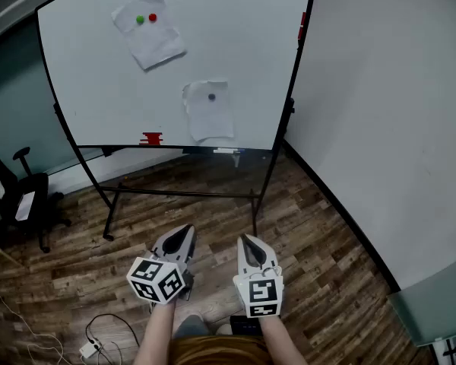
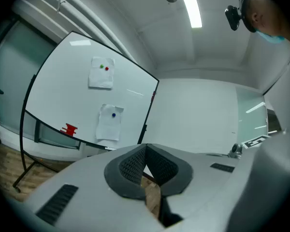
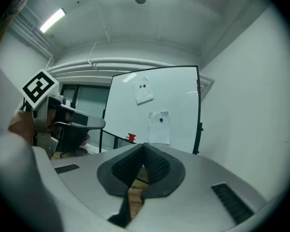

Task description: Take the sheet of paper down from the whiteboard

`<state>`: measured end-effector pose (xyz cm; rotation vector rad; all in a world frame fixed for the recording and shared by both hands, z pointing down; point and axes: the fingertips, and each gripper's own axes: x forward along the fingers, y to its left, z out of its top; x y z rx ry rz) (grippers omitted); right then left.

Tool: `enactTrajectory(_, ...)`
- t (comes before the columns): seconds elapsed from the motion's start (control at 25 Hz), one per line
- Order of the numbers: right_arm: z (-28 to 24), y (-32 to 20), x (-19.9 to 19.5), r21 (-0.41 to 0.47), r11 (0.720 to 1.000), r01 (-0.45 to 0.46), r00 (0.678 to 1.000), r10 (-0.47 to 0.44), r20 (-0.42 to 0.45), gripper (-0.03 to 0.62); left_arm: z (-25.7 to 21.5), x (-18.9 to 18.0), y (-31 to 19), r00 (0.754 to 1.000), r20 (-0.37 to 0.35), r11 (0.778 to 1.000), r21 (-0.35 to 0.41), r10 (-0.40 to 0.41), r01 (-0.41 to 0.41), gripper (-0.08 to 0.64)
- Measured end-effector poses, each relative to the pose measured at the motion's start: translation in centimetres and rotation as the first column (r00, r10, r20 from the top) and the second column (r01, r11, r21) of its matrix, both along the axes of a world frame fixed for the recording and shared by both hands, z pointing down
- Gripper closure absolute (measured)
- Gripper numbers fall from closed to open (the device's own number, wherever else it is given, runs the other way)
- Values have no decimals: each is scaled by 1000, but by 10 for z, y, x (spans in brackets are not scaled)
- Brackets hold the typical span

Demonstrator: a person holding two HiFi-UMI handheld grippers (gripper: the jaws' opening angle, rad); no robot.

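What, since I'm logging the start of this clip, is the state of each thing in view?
Upper sheet of paper: pinned to whiteboard by green magnet and red magnet.
Lower sheet of paper: pinned by one dark magnet.
Left gripper: shut, empty.
Right gripper: shut, empty.

a black office chair (image 1: 29, 196) stands near cables (image 1: 91, 347) on the wooden floor (image 1: 319, 242).

A white whiteboard on a black stand (image 1: 235, 52) is standing on the brown wood-plank floor (image 1: 327, 265), with a pale plain wall (image 1: 380, 112) to its right. A crumpled white paper sheet (image 1: 153, 40) is hanging at its upper left. A second white paper sheet (image 1: 207, 116) is hanging lower, near the middle. A black office chair (image 1: 23, 196) is standing left of the board.
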<state>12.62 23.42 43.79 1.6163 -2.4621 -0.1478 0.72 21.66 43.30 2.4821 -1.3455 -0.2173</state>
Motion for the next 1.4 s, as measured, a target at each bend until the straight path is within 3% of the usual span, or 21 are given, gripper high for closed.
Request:
enactTrajectory(0.28, 4, 14, -6, -10, 1000, 15, 1000, -15, 9, 581, 7, -7, 15, 996, 83, 999, -2, -32, 32, 535)
enactTrajectory(0.52, -2, 16, -7, 17, 1000, 18, 998, -19, 53, 580, -1, -20, 20, 995, 70, 997, 29, -73, 71, 535)
enactTrajectory(0.84, -4, 0, -12, 19, 999, 38, 999, -38, 37, 558, 1, -29, 8, 985, 98, 990, 48, -140, 136, 528)
enactTrajectory(1.0, 0, -27, -12, 24, 999, 42, 999, -43, 31, 508, 3, -34, -20, 985, 69, 987, 48, -158, 155, 425)
enactTrajectory(1.4, 11, -171, -23, 13, 999, 38, 999, -38, 13, 486, 18, -41, -165, 985, 69, 987, 46, -159, 156, 425)
